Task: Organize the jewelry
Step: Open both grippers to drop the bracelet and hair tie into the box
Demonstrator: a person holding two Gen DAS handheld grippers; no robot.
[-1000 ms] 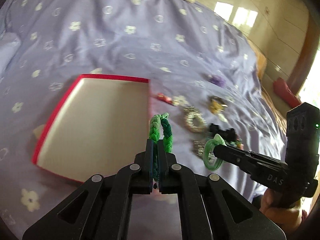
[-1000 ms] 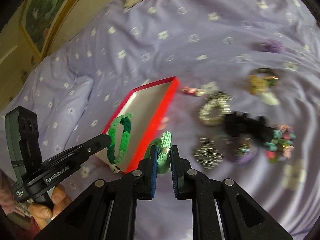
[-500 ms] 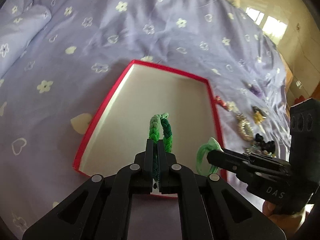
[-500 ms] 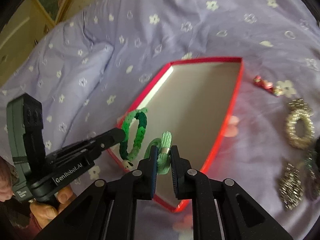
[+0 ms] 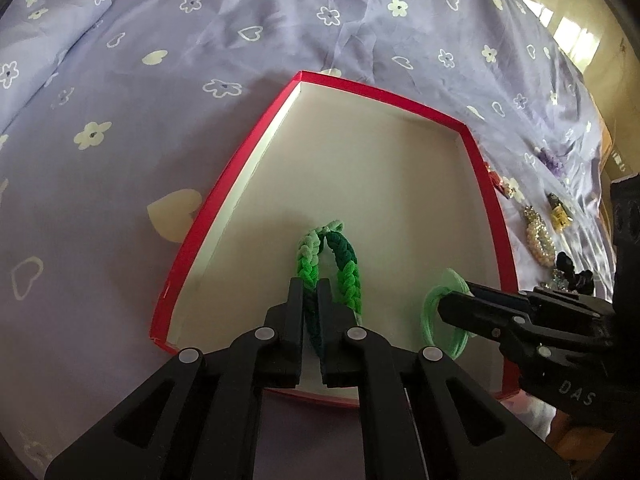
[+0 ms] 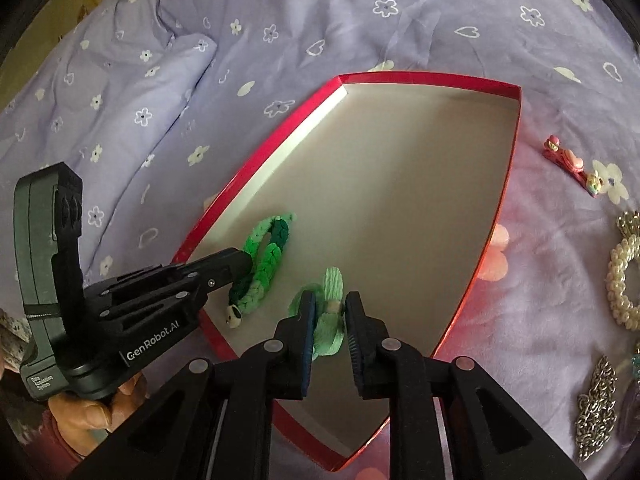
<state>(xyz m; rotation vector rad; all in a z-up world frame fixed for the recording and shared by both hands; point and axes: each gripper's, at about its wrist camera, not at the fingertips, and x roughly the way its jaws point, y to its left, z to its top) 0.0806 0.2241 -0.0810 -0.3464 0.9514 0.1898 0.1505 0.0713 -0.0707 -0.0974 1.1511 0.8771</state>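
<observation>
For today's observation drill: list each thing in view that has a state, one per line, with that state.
Red box: open, lidless.
Braided bracelet: over the box, pinched.
Left gripper: shut on the bracelet.
Pale green band: between the right jaws, above the box floor.
Right gripper: jaws opening.
Hair clip: on the bedspread, outside.

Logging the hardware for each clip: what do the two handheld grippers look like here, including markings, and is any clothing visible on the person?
Both are matte black plastic with two flat parallel fingers, angular cut-out linkages and silver pivot pins. The right gripper has blue ribbed pads and "DAS" on its side. The left gripper reads "GenRobot.AI", with a small white label on its upright grey-black housing. No cables show. A dark reddish cuff sits at the wrist.
</observation>
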